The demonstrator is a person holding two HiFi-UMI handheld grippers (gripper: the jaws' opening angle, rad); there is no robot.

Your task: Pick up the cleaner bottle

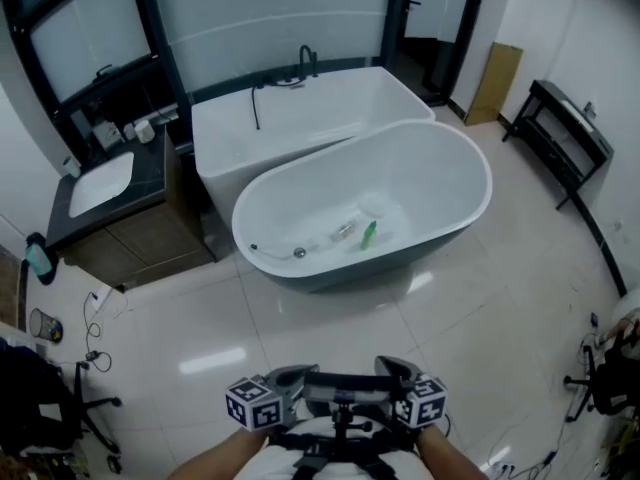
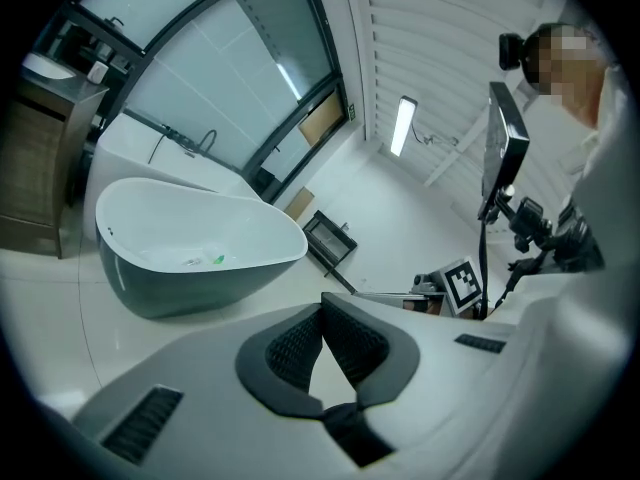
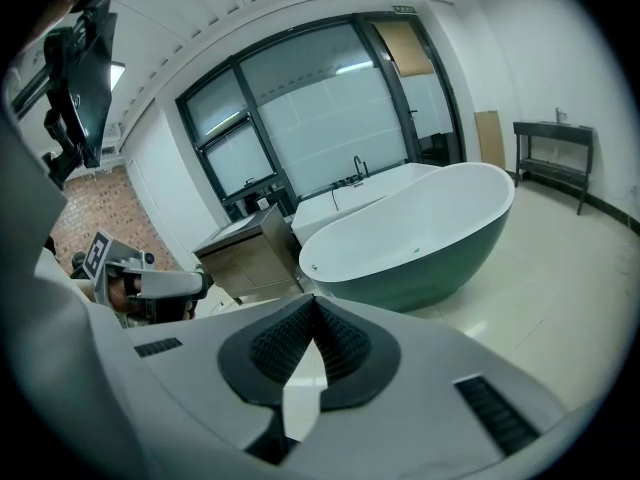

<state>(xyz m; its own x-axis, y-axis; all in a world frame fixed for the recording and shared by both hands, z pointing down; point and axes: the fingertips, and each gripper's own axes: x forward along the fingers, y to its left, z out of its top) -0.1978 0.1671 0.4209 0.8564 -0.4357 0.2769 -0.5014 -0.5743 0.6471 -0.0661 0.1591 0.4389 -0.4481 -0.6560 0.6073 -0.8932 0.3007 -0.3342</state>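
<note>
Across the pale tiled floor, oval bathtub [image 1: 440, 158] stands well apart from the person. Left gripper [image 2: 321, 303] and right gripper [image 3: 312, 303], each with jaws together on nothing, sit low near the body, probably because no reach has begun. Tub contents: green cleaner bottle [image 1: 369, 234] lying on the bottom; small clear item [image 1: 345, 231] just beside it; drain [image 1: 299, 253].

oval freestanding tub [image 1: 440, 163], rectangular tub [image 1: 300, 118] behind it, sink vanity [image 1: 100, 183] left, black rack [image 1: 565, 143] right
</note>
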